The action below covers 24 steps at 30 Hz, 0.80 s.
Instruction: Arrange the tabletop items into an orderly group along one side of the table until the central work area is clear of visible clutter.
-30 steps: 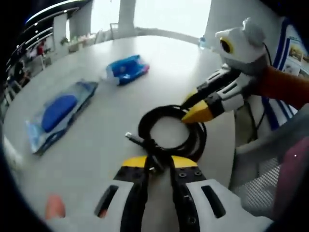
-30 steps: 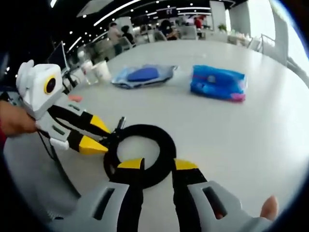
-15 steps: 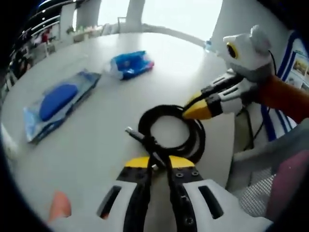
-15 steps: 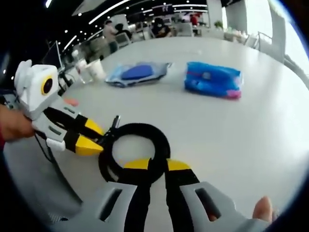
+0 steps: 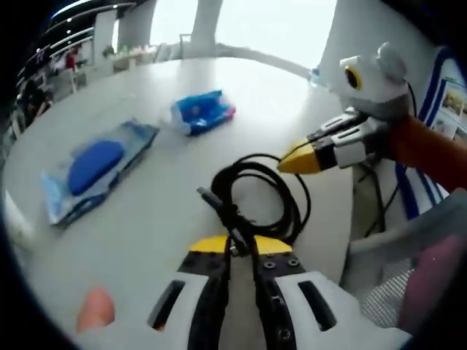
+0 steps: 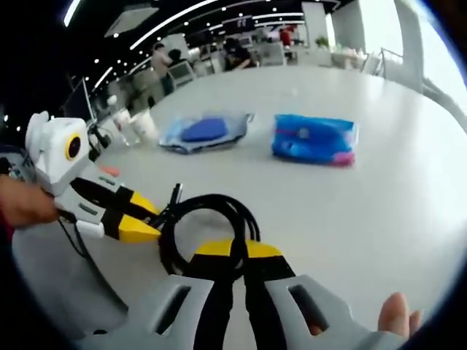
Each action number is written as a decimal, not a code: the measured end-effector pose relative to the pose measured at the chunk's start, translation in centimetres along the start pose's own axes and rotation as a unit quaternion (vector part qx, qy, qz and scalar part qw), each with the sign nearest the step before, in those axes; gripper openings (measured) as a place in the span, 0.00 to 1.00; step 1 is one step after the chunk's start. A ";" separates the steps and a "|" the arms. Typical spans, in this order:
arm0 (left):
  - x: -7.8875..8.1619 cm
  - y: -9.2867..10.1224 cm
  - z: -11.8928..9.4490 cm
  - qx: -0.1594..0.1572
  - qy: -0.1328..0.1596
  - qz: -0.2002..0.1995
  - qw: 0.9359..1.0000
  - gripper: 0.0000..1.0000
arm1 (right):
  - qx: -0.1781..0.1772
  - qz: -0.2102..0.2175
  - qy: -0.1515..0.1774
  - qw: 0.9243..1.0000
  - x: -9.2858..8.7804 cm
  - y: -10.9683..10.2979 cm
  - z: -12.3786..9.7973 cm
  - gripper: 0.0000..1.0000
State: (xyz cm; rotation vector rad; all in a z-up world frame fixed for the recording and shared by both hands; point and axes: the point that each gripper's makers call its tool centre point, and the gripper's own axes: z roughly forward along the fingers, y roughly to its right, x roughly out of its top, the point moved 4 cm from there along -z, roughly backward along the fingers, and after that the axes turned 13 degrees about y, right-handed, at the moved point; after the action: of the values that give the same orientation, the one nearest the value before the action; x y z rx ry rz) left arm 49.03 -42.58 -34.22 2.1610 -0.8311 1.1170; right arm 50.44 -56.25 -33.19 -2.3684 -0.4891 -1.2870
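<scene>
One black coiled cable (image 5: 257, 202) lies near on the white table (image 5: 168, 182), pinched by both closed grippers, left gripper (image 5: 241, 246) and right gripper (image 6: 235, 251). Farther lie two blue packets: a pouch (image 6: 201, 132) and a wipes pack (image 6: 314, 138); their print is too blurred to read

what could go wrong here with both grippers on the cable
1. Both the left hand-held gripper and the right hand-held gripper look shut on the coiled cable. If they pull apart, the coil may unwind.
2. The loops look loose, and the plug end sticks out, so it could snag or drag on the table.
3. A swinging cable might knock the blue pack.
</scene>
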 end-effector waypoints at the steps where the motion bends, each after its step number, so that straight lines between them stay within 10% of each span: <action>1: 0.3 -0.1 0.0 0.001 0.003 -0.001 1.000 0.09 | -0.001 -0.003 0.006 1.000 0.7 0.1 0.0 0.04; 13: 4.7 -3.7 1.3 0.029 0.038 0.001 0.999 0.08 | -0.001 -0.029 0.024 0.999 5.4 1.9 2.7 0.04; 24: 4.0 -6.0 3.5 0.040 0.014 -0.011 0.999 0.08 | 0.001 -0.018 0.006 1.000 5.1 3.2 5.6 0.04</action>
State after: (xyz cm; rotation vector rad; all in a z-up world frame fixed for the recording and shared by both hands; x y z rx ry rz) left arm 57.05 -42.24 -33.79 2.2081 -0.7612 1.1866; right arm 58.61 -55.66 -32.21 -2.3600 -0.5306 -1.3151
